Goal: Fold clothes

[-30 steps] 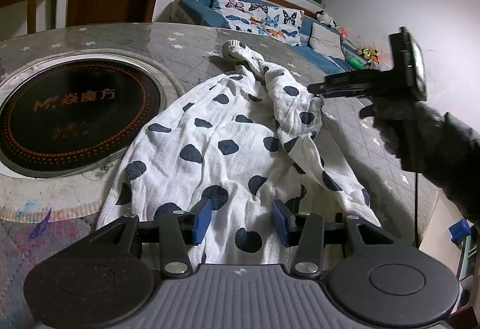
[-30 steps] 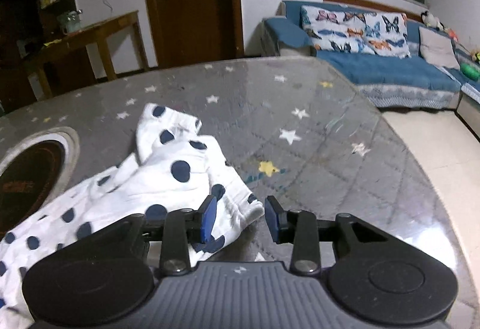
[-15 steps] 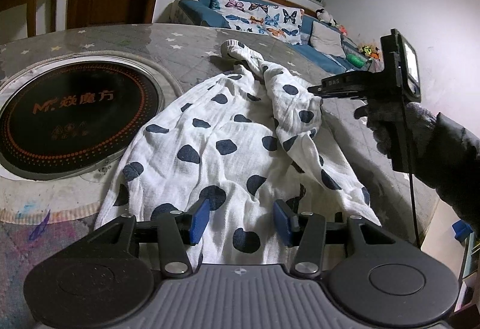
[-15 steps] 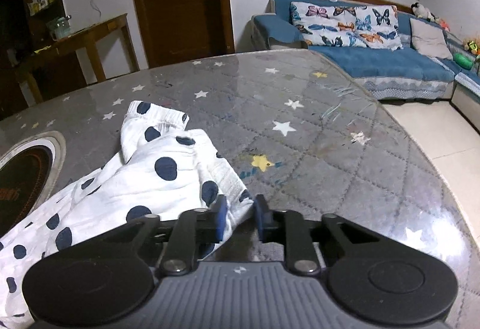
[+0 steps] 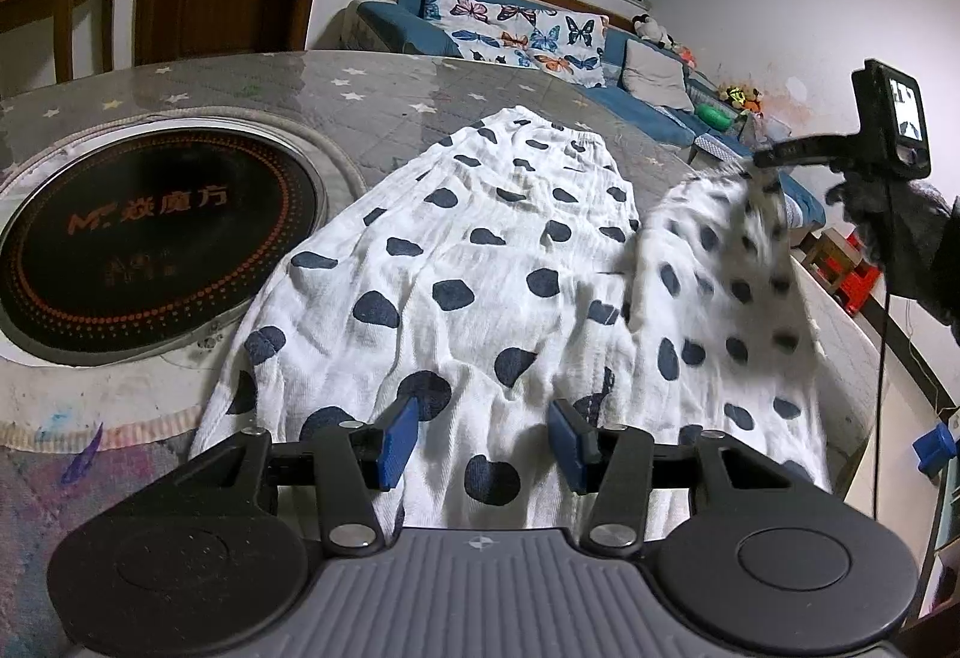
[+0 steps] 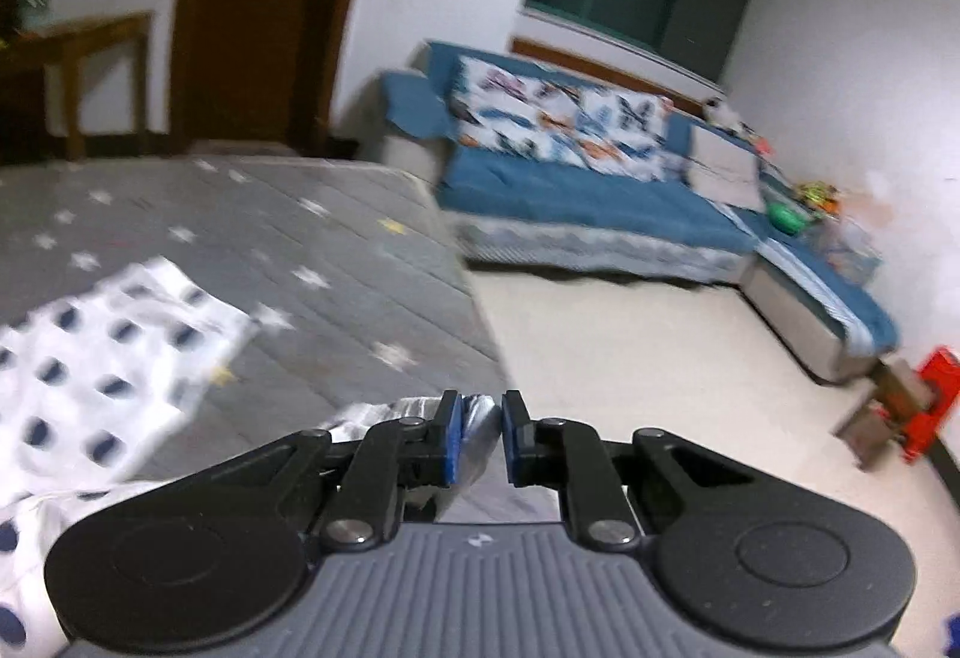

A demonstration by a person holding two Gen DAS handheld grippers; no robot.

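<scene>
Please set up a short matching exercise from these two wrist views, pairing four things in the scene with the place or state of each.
Things:
1. left gripper
2. right gripper
3. polka-dot garment
4. black round cooktop

Places or states:
A. set into the table, beside the cloth
B. jaws apart, hovering over the near end of the cloth
C. spread across the table, one part lifted at the right
D. jaws have just been closing, pinched on an edge of cloth

Pairs: 1-B, 2-D, 3-C, 4-A
</scene>
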